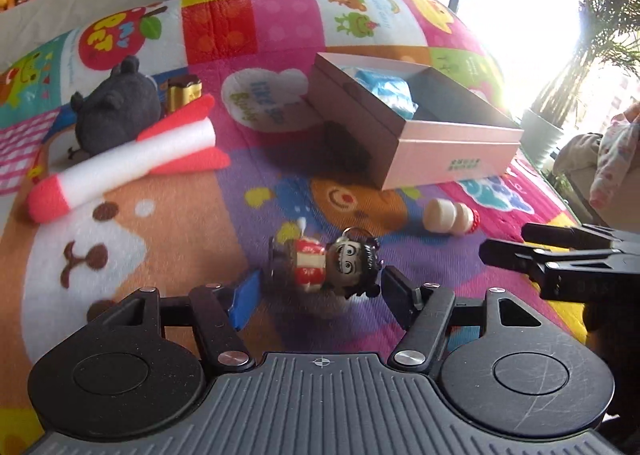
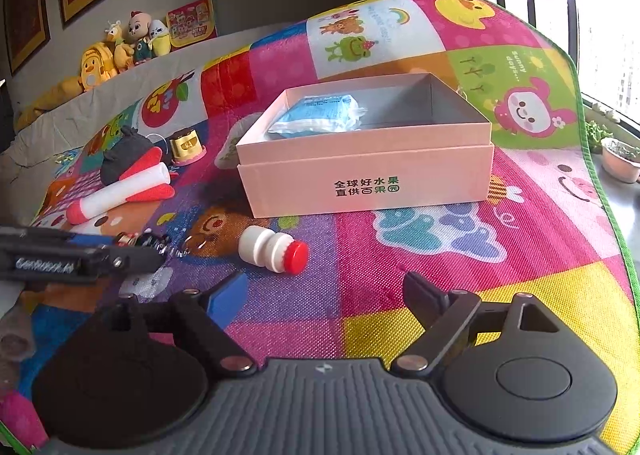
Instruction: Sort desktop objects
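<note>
A small doll keychain point(image 1: 332, 263) with black hair and a red-and-white body lies sideways between the pads of my left gripper point(image 1: 320, 284), which is shut on it just above the play mat point(image 1: 224, 191). In the right wrist view the left gripper point(image 2: 140, 252) comes in from the left with the doll keychain point(image 2: 138, 241) at its tips and the key ring trailing. My right gripper point(image 2: 324, 295) is open and holds nothing. It hovers over the mat, short of a white bottle with a red cap point(image 2: 272, 251). An open pink box point(image 2: 360, 175) holds a blue packet point(image 2: 320, 113).
A red-and-white foam rocket point(image 1: 120, 171), a dark grey plush point(image 1: 116, 107) and a small gold object point(image 1: 184, 91) lie at the mat's left. The white bottle point(image 1: 448, 217) lies in front of the pink box point(image 1: 452, 159). Plush toys point(image 2: 120, 43) line the back ledge. Potted plants point(image 2: 620, 159) stand past the mat's right edge.
</note>
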The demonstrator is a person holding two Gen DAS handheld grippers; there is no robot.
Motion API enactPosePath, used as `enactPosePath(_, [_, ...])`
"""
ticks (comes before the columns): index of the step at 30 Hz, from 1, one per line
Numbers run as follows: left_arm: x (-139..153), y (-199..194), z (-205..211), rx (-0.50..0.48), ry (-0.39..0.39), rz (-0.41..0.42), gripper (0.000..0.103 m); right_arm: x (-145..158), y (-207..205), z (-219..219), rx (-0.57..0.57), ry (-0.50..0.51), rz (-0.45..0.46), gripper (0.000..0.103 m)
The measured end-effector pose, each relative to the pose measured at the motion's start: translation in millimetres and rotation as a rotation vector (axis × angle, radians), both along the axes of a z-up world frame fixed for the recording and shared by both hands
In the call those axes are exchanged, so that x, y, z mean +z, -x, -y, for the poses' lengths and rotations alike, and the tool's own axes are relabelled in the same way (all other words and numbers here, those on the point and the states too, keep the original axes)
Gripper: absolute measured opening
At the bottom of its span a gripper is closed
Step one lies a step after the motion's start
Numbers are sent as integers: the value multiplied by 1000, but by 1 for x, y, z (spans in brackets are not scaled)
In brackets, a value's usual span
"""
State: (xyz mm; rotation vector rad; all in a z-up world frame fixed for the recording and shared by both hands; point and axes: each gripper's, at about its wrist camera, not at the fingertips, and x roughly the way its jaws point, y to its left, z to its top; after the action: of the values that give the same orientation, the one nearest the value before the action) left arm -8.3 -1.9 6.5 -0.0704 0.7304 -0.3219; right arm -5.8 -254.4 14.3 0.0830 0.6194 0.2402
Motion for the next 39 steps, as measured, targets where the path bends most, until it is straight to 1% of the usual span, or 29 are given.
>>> enactPosePath(1, [-1, 6, -2, 6, -1, 14, 72, -1, -2, -1, 4, 6, -10, 85])
enactPosePath(3, [-2, 14, -4, 9, -1, 27, 83, -2, -5, -4, 10, 20, -32, 86])
enactPosePath(4, [-3, 16, -5, 6, 10, 26, 95, -2, -6, -5, 10, 29, -40, 86])
enactPosePath(5, [-4, 19, -7, 4, 26, 26, 97, -3, -6, -7, 12, 41, -41, 87])
enactPosePath(10, [-6, 20, -7, -3, 38, 41, 100, -4, -5, -19, -7, 130, -40, 87])
enactPosePath(14, [-8, 23, -4, -5, 28, 54, 103, -3, -8, -23, -31, 159, -52, 87])
enactPosePath(16, [-9, 23, -3, -6, 25, 53, 103, -1, -13, -25, -32, 179, -63, 85])
enactPosePath(17, [-9, 23, -3, -5, 24, 53, 103, 0, -16, -27, -27, 189, -65, 83])
enactPosePath(19, [-9, 23, -3, -5, 22, 54, 103, 3, -22, -31, -31, 214, -56, 81])
enactPosePath(23, [-9, 23, -4, -6, 25, 53, 103, 4, -32, -33, -132, 309, -12, 80])
enactPosePath(24, [-9, 23, -4, -5, 28, 53, 103, 5, -32, -30, -139, 302, -11, 80])
enactPosePath(25, [-9, 23, -4, -5, 29, 53, 103, 6, -31, -27, -126, 273, -16, 80])
enactPosePath(27, [-9, 23, -4, -7, 32, 52, 103, 9, -27, -22, -73, 199, -25, 80])
enactPosePath(28, [-9, 23, -4, -7, 33, 51, 103, 10, -24, -22, -48, 184, -22, 80])
enactPosePath(32, [-9, 23, -5, -7, 34, 51, 103, 12, -21, -37, 45, 187, -11, 79])
enactPosePath(34, [-9, 23, -5, -7, 33, 51, 103, 11, -24, -44, 68, 184, -17, 73])
enactPosePath(36, [-9, 23, -5, -7, 34, 51, 103, 10, -28, -51, 81, 185, -25, 61])
enactPosePath(38, [-9, 23, -5, -7, 34, 51, 103, 9, -33, -55, 86, 180, -35, 59])
enactPosePath(39, [-9, 23, -5, -7, 34, 51, 103, 8, -33, -55, 82, 176, -36, 55])
